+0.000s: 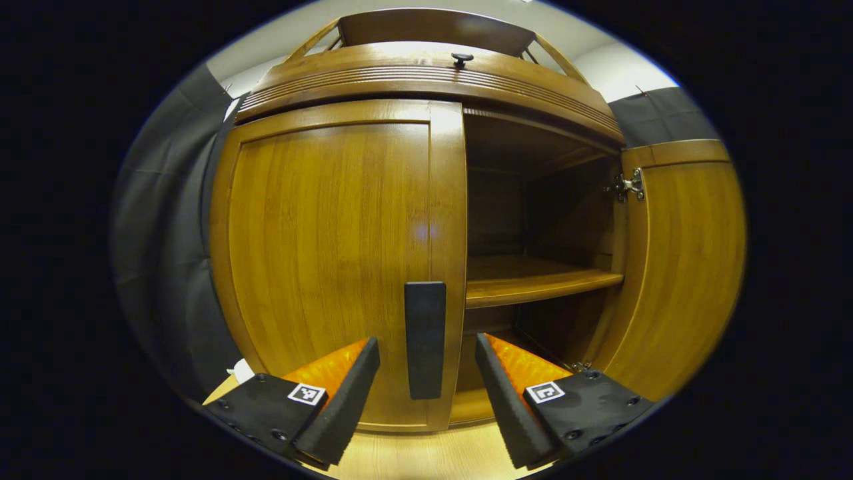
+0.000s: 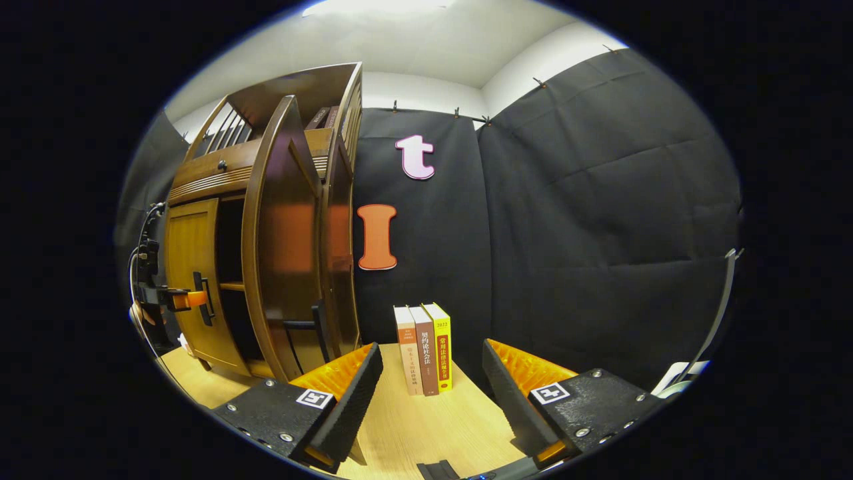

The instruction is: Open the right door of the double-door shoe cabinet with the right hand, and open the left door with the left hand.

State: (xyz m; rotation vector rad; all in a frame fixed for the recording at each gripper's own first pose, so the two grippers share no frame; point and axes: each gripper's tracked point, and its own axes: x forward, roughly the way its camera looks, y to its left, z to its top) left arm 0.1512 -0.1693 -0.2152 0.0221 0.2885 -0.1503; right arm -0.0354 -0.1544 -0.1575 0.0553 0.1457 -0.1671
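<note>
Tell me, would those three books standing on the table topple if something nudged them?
Probably, if pushed sideways. The books stand upright on their narrow ends on the table, with nothing visibly propping either side. They lean together, so all three might fall at once. Their smooth covers could also slide on the wood.

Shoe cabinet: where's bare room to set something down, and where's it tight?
Free: the shelf behind the open right door, and the tabletop before the three books. Tight: the left door's handle sits between the open left gripper fingers.
</note>
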